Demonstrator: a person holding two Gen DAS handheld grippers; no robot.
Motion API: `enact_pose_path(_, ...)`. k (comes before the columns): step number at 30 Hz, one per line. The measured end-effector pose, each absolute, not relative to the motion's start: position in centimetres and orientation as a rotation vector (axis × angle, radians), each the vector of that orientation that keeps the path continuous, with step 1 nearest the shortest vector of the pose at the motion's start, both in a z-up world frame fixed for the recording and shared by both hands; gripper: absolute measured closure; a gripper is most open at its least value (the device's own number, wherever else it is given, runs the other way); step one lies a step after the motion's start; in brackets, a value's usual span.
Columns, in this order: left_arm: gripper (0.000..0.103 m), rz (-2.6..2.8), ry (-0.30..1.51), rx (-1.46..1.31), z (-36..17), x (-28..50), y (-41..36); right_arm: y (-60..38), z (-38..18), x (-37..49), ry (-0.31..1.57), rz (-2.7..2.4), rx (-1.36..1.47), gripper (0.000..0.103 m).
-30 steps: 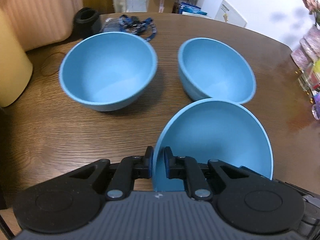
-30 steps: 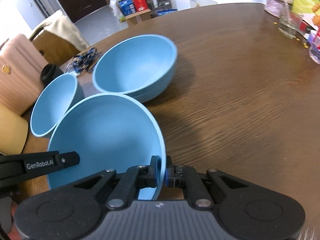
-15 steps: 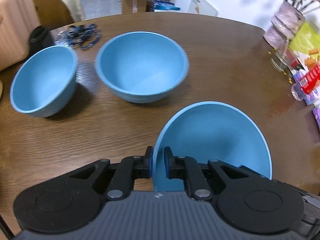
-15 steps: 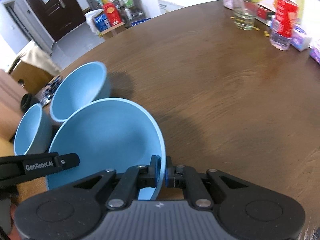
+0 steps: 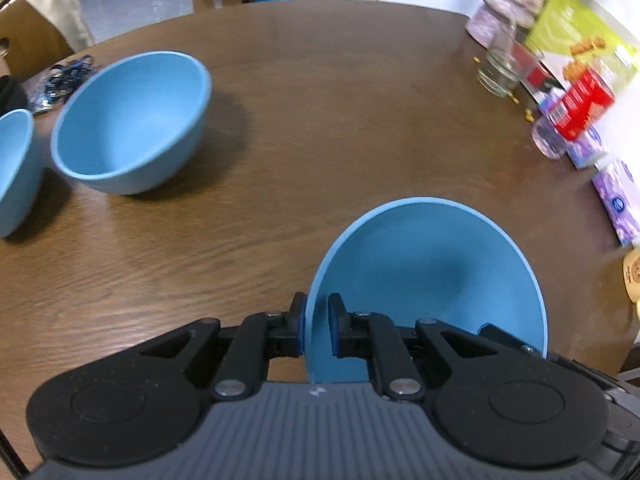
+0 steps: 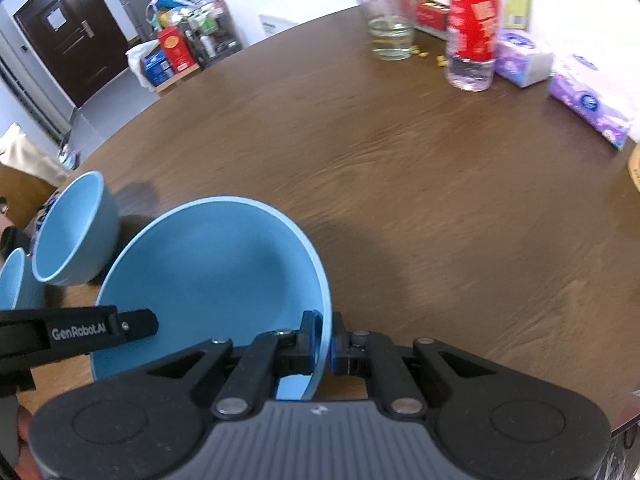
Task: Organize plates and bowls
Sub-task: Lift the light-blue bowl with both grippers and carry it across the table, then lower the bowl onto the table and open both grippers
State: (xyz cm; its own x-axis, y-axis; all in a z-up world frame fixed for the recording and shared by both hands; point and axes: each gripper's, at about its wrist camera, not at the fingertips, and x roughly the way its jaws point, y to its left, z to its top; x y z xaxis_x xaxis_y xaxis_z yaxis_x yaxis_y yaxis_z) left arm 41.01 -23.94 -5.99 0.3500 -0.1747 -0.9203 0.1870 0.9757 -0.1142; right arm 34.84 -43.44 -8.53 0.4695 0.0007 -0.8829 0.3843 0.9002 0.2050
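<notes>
**Blue bowl carried by both grippers over the round table**

Blue bowl [image 5: 432,272] is hanging above the dark wooden table [image 5: 320,100], pinched at two spots on its rim. The left gripper [image 5: 318,330] is clamping the rim's left edge, one pad inside the bowl and one outside. The right gripper [image 6: 323,342] is doing the same on the opposite edge, jaws closed narrow on the thin wall. The bowl is sitting tilted between them, its hollow facing up and empty.

Off to the left, a second blue bowl [image 5: 132,120] is standing upright on the table, and a third blue bowl [image 5: 14,168] is peeking in at the frame edge just beside it; the two are close but I cannot tell whether they are touching. Both are well apart from the carried one.

Along the table's far right edge, a drinking glass [image 6: 390,26] is standing near a bottle with a red label [image 6: 472,28], with purple tissue packs [image 6: 588,104] lying beside them. Beyond the table, a dark door [image 6: 72,40] is showing in the background.
</notes>
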Motion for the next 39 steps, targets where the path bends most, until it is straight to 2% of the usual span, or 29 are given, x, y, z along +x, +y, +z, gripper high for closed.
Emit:
enact_pose_path(9, 0.091, -0.255, 1.21, 0.047, -7.3, 42.0, -27.3, -47.6, -10.4, 33.5, 1.065, -0.28, 0.403, 0.097)
enact_pose_path(21, 0.091, -0.23, 1.192, 0.086, -8.1, 41.4, -28.2, -47.9, -11.2, 32.3, 1.049, -0.256, 0.384, 0.096)
enact_pose_path(26, 0.088, -0.223, 1.157, 0.067, -7.4, 40.9, -27.9, -48.3, -11.1, 31.9, 1.035, -0.236, 0.403, 0.088)
enact_pose_path(27, 0.085, -0.22, 1.148, 0.063, -7.1, 40.8, -27.7, -48.3, -10.8, 31.8, 1.027, -0.23, 0.396, 0.086)
enact_pose_path(28, 0.082, -0.214, 1.137, 0.056, -6.8, 40.6, -27.5, -48.3, -10.6, 31.7, 1.017, -0.222, 0.396, 0.077)
enact_pose_path(29, 0.072, -0.206, 1.126, 0.048, -6.4, 40.5, -27.1, -48.3, -10.3, 31.5, 1.006, -0.218, 0.395, 0.07)
enact_pose_path(30, 0.062, -0.198, 1.111, 0.04, -6.0, 40.3, -26.7, -48.3, -9.9, 31.2, 0.993, -0.216, 0.391, 0.056)
enact_pose_path(31, 0.059, -0.189, 1.095, 0.035, -5.6, 40.1, -26.3, -48.3, -9.5, 31.0, 0.977, -0.214, 0.382, 0.047)
enact_pose_path(33, 0.044, -0.165, 1.057, 0.023, -4.6, 39.5, -25.2, -48.0, -8.7, 30.4, 0.95, -0.206, 0.358, 0.041)
enact_pose_path(34, 0.038, -0.157, 1.04, 0.014, -4.0, 39.2, -24.6, -47.8, -8.3, 30.1, 0.941, -0.203, 0.348, 0.032)
enact_pose_path(36, 0.013, -0.147, 0.994, -0.011, -2.9, 38.3, -23.1, -47.3, -7.3, 29.1, 0.905, -0.191, 0.329, 0.018)
enact_pose_path(38, 0.0, -0.136, 0.946, -0.032, -1.5, 37.3, -21.3, -46.4, -6.2, 28.1, 0.875, -0.184, 0.305, 0.01)
enact_pose_path(39, 0.0, -0.132, 0.925, -0.041, -0.9, 36.8, -20.3, -45.8, -5.7, 27.7, 0.863, -0.182, 0.293, 0.005)
